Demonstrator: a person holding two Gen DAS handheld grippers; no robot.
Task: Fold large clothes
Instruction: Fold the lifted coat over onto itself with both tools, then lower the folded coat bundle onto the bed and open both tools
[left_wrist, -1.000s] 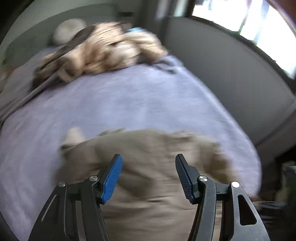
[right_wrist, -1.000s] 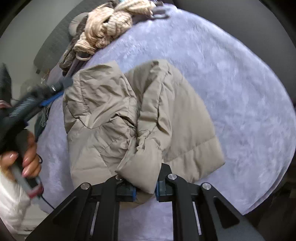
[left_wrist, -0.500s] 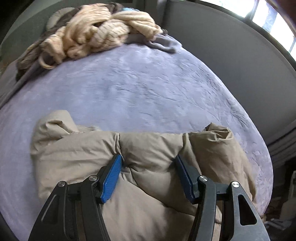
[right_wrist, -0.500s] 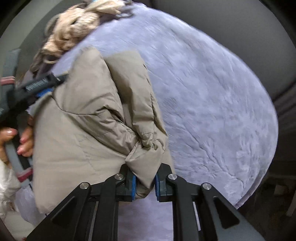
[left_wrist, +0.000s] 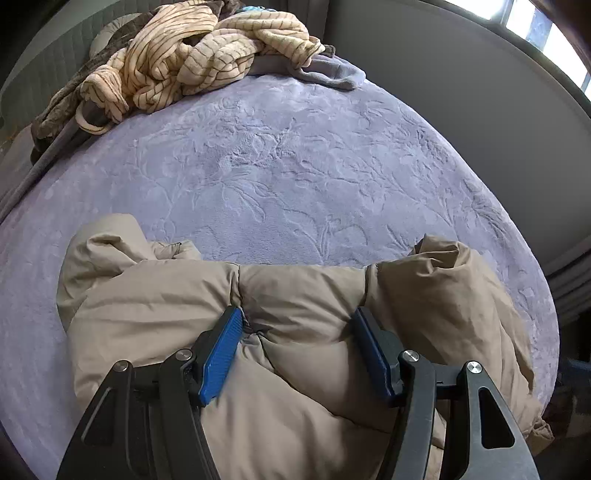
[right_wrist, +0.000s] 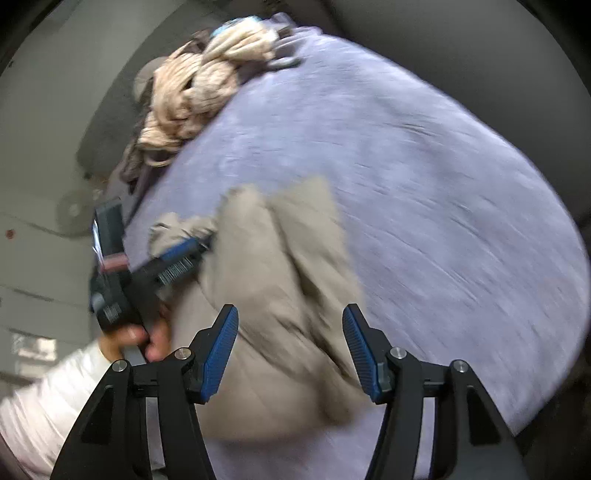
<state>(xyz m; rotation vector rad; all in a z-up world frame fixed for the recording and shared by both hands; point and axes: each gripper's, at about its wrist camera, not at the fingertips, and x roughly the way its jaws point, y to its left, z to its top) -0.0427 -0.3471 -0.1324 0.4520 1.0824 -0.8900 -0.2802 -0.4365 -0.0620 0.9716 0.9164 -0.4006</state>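
A beige puffer jacket (left_wrist: 295, 295) lies folded on the lavender bed cover (left_wrist: 295, 166) at the near edge. My left gripper (left_wrist: 297, 332) is open, its blue pads straddling a puffy fold of the jacket and pressed into it. In the right wrist view the jacket (right_wrist: 273, 280) is blurred by motion. My right gripper (right_wrist: 290, 332) is open and empty above the jacket's near end. The left gripper (right_wrist: 177, 258) shows there at the jacket's left side, held by a hand.
A heap of cream striped and brown clothes (left_wrist: 184, 55) lies at the far end of the bed, also in the right wrist view (right_wrist: 207, 85). A grey wall (left_wrist: 480, 110) runs along the bed's right side. The bed edge drops off at the right (left_wrist: 546, 295).
My right gripper opened and let go of the jacket's sleeve fold, then pulled back. My left gripper came down onto the jacket and stayed open.
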